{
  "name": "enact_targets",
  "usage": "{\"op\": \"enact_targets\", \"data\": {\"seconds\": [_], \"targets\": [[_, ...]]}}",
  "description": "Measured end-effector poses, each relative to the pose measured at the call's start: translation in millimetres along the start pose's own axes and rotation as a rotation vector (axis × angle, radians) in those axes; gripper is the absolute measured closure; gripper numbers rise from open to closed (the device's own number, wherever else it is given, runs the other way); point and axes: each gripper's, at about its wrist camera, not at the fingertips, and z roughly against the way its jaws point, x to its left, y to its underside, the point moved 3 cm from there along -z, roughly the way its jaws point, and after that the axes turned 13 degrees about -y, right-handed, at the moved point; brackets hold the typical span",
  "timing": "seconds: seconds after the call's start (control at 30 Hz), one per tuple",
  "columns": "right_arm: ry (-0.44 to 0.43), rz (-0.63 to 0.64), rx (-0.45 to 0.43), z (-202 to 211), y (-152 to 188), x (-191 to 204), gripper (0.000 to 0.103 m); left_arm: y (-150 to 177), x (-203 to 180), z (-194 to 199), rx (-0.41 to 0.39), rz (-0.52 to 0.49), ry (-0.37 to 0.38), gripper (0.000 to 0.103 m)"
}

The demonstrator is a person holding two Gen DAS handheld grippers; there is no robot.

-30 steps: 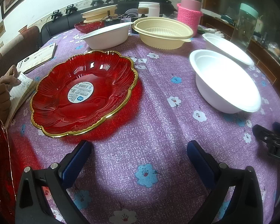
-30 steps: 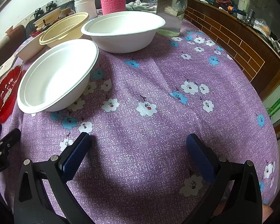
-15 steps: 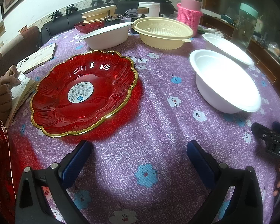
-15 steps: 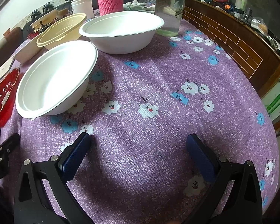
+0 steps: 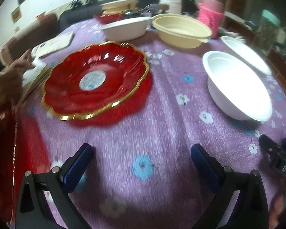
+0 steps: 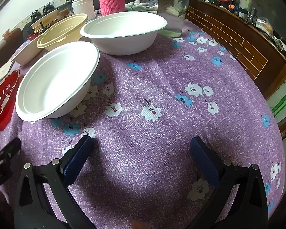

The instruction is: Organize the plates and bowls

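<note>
A red gold-rimmed plate lies ahead and to the left of my open, empty left gripper. Another red plate shows at the left edge. The near white bowl sits to the right; it is also in the right wrist view as the near white bowl, ahead-left of my open, empty right gripper. Behind it stand a second white bowl and a cream bowl. A third white bowl is at the back in the left wrist view.
A purple flowered tablecloth covers the table. A pink knitted bottle, a white tub and a glass jar stand at the back. A person's hand rests on a booklet at the left. A wooden ledge borders the right.
My left gripper has shifted, and its view is now blurred with the red plate sitting further right. The right gripper has edged forward toward the white bowls.
</note>
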Motion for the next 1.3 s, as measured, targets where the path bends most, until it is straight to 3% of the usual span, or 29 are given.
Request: {"op": "enact_targets", "data": {"seconds": [0.17,0.3,0.5,0.67,0.77,0.83,1.0,1.2,1.3], "targets": [[-0.079,0.049,0.063,9.0,4.1,-0.1,0.001,13.7,14.4,39.7,-0.058,0.051,-0.04,0.0],[-0.183,0.066,-0.081,53.0,6.4,11.9,0.0,31.9,42.1,82.2,-0.082,0.09,-0.073,0.0],[-0.295,0.253,-0.303,117.6,20.5,67.2,0.0,81.0,108.2,142.8,-0.252,0.215,-0.157,0.0],[-0.351,0.367,-0.378,131.8,40.9,105.9,0.0,106.7,144.0,167.6,-0.342,0.28,-0.273,0.0],[-0.375,0.399,-0.383,129.7,43.9,117.4,0.0,106.0,152.9,177.9,-0.442,0.309,-0.339,0.0],[-0.379,0.406,-0.375,128.3,42.7,117.5,0.0,102.0,147.9,178.6,-0.468,0.295,-0.314,0.0],[-0.333,0.389,-0.294,104.4,31.0,95.2,0.0,70.8,100.7,152.5,-0.439,0.16,-0.211,0.0],[-0.225,0.357,-0.242,75.6,22.9,41.9,0.0,27.3,40.9,116.0,-0.435,0.075,-0.106,0.0],[-0.171,0.334,-0.223,65.6,16.8,13.7,0.0,9.1,16.8,95.3,-0.387,0.051,-0.064,0.0]]}}
